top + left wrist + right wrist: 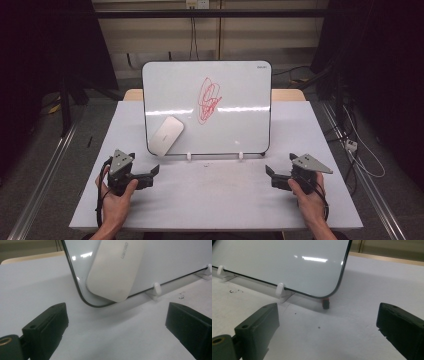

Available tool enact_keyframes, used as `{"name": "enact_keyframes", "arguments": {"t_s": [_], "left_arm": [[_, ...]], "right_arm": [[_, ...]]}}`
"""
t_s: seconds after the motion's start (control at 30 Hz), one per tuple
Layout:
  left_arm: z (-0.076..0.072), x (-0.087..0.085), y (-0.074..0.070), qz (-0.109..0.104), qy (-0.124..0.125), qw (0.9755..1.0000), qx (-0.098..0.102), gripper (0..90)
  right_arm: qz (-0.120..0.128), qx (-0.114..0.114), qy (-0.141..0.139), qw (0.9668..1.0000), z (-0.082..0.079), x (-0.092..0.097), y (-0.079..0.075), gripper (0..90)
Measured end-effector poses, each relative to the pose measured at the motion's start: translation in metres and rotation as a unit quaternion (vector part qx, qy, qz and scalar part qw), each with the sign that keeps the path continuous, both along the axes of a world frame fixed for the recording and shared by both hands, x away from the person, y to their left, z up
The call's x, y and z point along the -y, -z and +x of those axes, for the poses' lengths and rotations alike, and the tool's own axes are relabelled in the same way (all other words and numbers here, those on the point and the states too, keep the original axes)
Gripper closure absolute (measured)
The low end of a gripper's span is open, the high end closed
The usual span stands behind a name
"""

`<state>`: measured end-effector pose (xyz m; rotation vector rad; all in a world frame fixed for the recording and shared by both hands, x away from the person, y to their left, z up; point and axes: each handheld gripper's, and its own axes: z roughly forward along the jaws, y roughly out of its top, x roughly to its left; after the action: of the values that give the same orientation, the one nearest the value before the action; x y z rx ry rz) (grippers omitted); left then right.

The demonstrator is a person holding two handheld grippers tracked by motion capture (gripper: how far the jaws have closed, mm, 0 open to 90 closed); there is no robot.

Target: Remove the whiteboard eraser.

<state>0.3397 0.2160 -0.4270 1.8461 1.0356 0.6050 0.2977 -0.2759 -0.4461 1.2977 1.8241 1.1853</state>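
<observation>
A whiteboard (pixel 240 90) stands tilted back on two white clips on the table. A red scribble (pixel 208 99) marks its middle. A white oblong eraser (pixel 166 134) clings to its lower left part. My left gripper (pixel 144 162) is held near the table's front left, open with nothing between its jaws. In the left gripper view the left gripper (pixel 115 322) faces the eraser (pixel 115 270) and the board's corner (pixel 80 290). My right gripper (pixel 281 163) is at the front right, also open and empty. In the right gripper view the right gripper (pixel 327 322) faces the board's other lower corner (pixel 332 290).
The white table (pixel 215 200) has bare room in front of the board. A small red and black piece (pixel 325 303) sits under the board's corner. Dark specks (pixel 235 291) lie near a clip (pixel 280 291). Cables (pixel 357 150) lie on the floor at the right.
</observation>
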Motion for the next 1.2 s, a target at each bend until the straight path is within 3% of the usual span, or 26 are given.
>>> {"name": "enact_keyframes", "arguments": {"t_s": [0.3, 0.67, 0.73, 0.87, 0.93, 1.0, 1.07, 1.2], "left_arm": [[0.003, 0.001, 0.001, 0.005, -0.004, 0.9999, -0.014, 6.7], [0.016, 0.008, -0.012, -0.007, 0.015, 0.9999, -0.006, 6.8], [0.022, 0.011, -0.019, 0.004, 0.016, 0.9998, 0.006, 7.0], [0.026, 0.012, -0.022, 0.004, 0.025, 0.9997, -0.007, 7.2], [0.030, 0.015, -0.021, 0.024, 0.041, 0.9986, -0.024, 7.2], [0.034, 0.018, -0.020, 0.041, 0.033, 0.9981, -0.031, 7.2], [0.037, 0.021, -0.021, 0.043, 0.032, 0.9980, -0.034, 7.2], [0.042, 0.026, -0.027, 0.055, 0.048, 0.9972, -0.016, 6.6]], "right_arm": [[0.006, -0.006, -0.006, 0.9999, 0.002, 0.001, 0.001, 4.8], [0.007, -0.019, -0.002, 0.9998, 0.004, 0.002, 0.003, 4.5], [0.007, -0.017, 0.001, 0.9998, 0.004, 0.003, 0.003, 4.6], [0.007, -0.019, 0.003, 0.9998, 0.003, 0.004, 0.004, 4.5], [0.009, -0.019, 0.002, 0.9998, 0.003, 0.004, 0.004, 4.5], [0.010, -0.020, 0.001, 0.9998, 0.003, 0.003, 0.004, 4.5], [0.010, -0.021, -0.001, 0.9997, 0.004, 0.002, 0.004, 4.5], [0.009, -0.024, -0.005, 0.9997, 0.006, 0.001, 0.006, 4.5]]}}
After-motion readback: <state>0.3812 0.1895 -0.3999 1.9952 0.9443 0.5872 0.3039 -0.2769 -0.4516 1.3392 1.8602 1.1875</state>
